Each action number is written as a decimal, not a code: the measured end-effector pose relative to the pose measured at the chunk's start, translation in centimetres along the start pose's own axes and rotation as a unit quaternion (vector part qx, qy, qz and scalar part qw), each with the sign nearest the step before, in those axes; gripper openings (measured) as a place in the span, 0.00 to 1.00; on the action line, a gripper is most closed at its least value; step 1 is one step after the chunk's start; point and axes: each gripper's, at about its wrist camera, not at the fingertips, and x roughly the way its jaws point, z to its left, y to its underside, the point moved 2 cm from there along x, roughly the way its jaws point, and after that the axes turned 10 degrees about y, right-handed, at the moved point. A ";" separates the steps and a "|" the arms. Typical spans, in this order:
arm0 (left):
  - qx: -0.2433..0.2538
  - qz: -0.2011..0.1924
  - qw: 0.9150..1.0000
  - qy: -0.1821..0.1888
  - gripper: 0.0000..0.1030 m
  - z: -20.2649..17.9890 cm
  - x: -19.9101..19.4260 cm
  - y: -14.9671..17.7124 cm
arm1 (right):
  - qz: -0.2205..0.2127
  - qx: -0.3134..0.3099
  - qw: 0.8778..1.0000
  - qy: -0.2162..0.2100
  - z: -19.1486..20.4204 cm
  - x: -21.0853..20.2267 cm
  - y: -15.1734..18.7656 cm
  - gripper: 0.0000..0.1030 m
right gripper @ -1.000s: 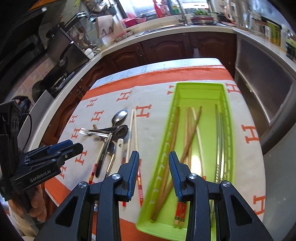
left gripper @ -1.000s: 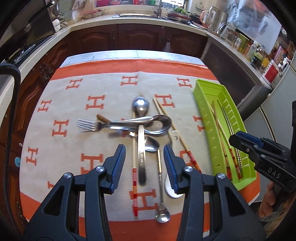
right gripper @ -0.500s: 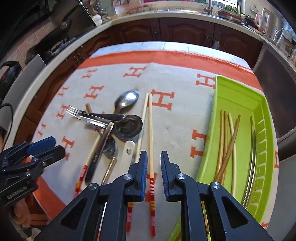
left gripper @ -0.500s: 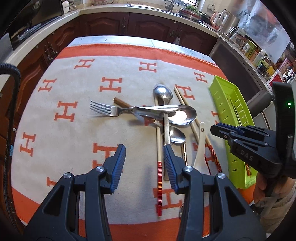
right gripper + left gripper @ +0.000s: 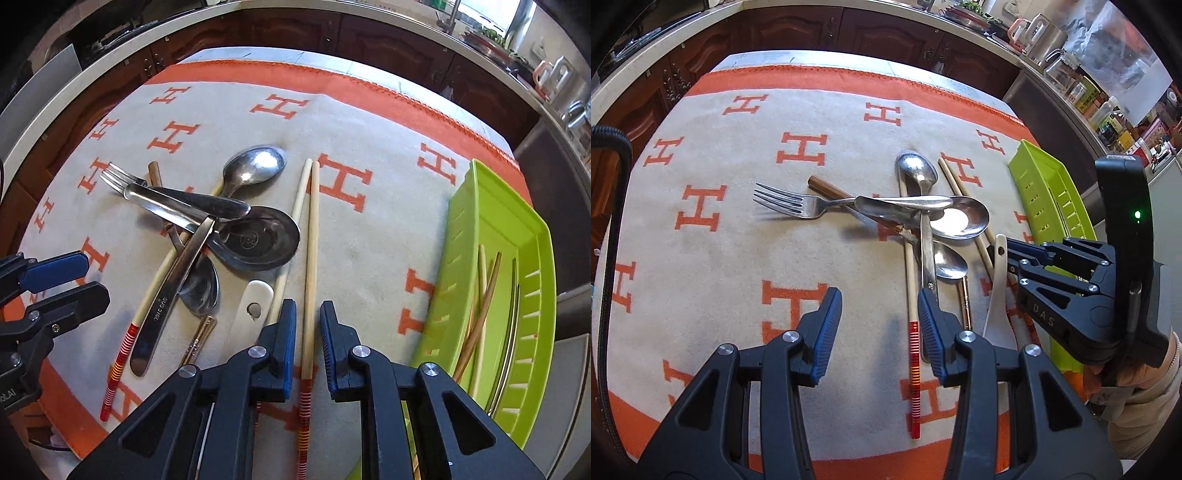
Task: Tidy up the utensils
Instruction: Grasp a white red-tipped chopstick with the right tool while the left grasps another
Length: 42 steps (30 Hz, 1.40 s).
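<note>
The right claw (image 5: pixel 308 334) sits at the bottom middle of its view, jaws just been closing to a narrow gap around one pale chopstick (image 5: pixel 312 258), though the pads don't look like they're pressing it yet. Its twin chopstick (image 5: pixel 291 236) lies just left, touching at the far tips, so it could get dragged or nudged. The left claw (image 5: pixel 879 328) hangs about half open over nothing, low in its frame. Left of the chopsticks is the tangled heap of spoons and a fork (image 5: pixel 122 179). The green tray (image 5: pixel 465 258) waits at the right edge of the worktop.
</note>
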 end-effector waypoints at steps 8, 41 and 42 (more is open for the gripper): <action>0.005 0.008 1.000 -0.001 0.38 -0.5 0.7 0.0 | 0.005 0.063 0.998 -0.018 -1.7 -0.3 0.3 0.05; 0.091 0.015 0.988 -0.121 0.04 -2.0 2.9 1.4 | -0.063 0.188 0.977 -0.080 -8.9 -6.6 4.6 0.05; 0.091 0.020 0.988 -0.119 0.04 -1.9 2.6 1.8 | -0.063 0.191 0.976 -0.082 -9.2 -6.6 4.7 0.05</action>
